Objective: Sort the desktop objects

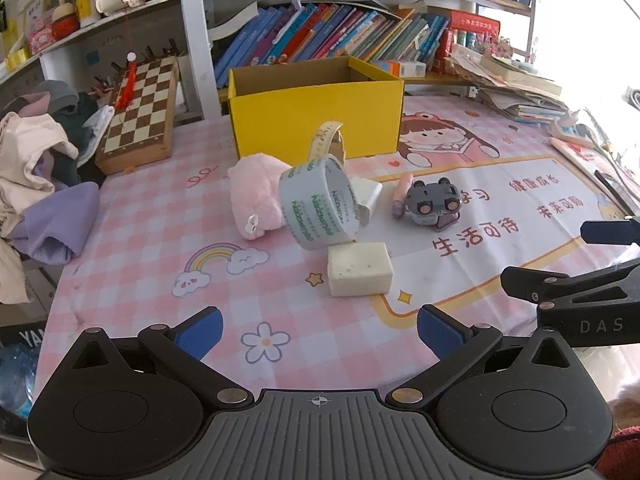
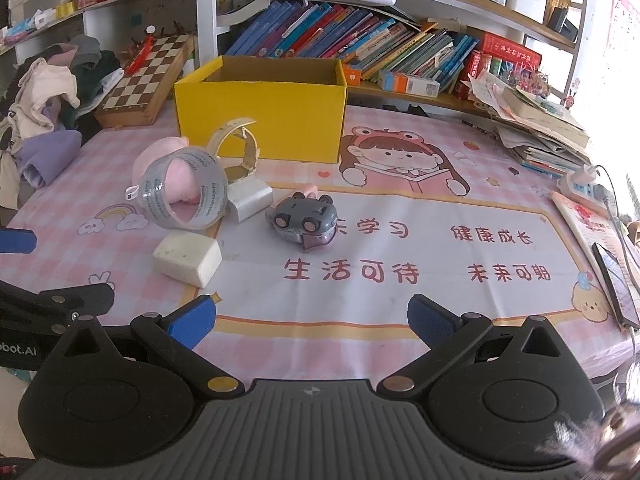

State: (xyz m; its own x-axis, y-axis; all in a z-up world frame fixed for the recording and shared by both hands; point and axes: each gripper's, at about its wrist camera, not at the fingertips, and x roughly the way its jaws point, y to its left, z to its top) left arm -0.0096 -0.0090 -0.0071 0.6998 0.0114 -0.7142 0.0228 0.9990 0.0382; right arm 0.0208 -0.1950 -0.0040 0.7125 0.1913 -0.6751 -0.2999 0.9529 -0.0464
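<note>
A yellow cardboard box (image 1: 316, 116) (image 2: 260, 120) stands open at the back of the pink mat. In front of it lie a pink plush (image 1: 256, 196) (image 2: 182, 184), a clear tape roll (image 1: 320, 204) (image 2: 182, 196) tilted on edge, a white charger block (image 1: 368, 196) (image 2: 250, 198), a cream sponge block (image 1: 359, 269) (image 2: 188, 259), an overturned grey toy car (image 1: 434, 200) (image 2: 306, 220) and a pink pen (image 1: 402, 194) (image 2: 308, 189). My left gripper (image 1: 318, 332) is open with nothing between its fingers, just short of the sponge. My right gripper (image 2: 312, 320) is open and holds nothing, short of the car.
A chessboard box (image 1: 140, 112) (image 2: 148, 80) and a heap of clothes (image 1: 40, 168) (image 2: 48, 112) lie at the left. Books line the shelf (image 1: 340, 36) (image 2: 360, 44) behind the box. Stacked papers (image 2: 536, 120), a power strip (image 2: 588, 184) and a phone (image 2: 616, 284) sit along the right edge.
</note>
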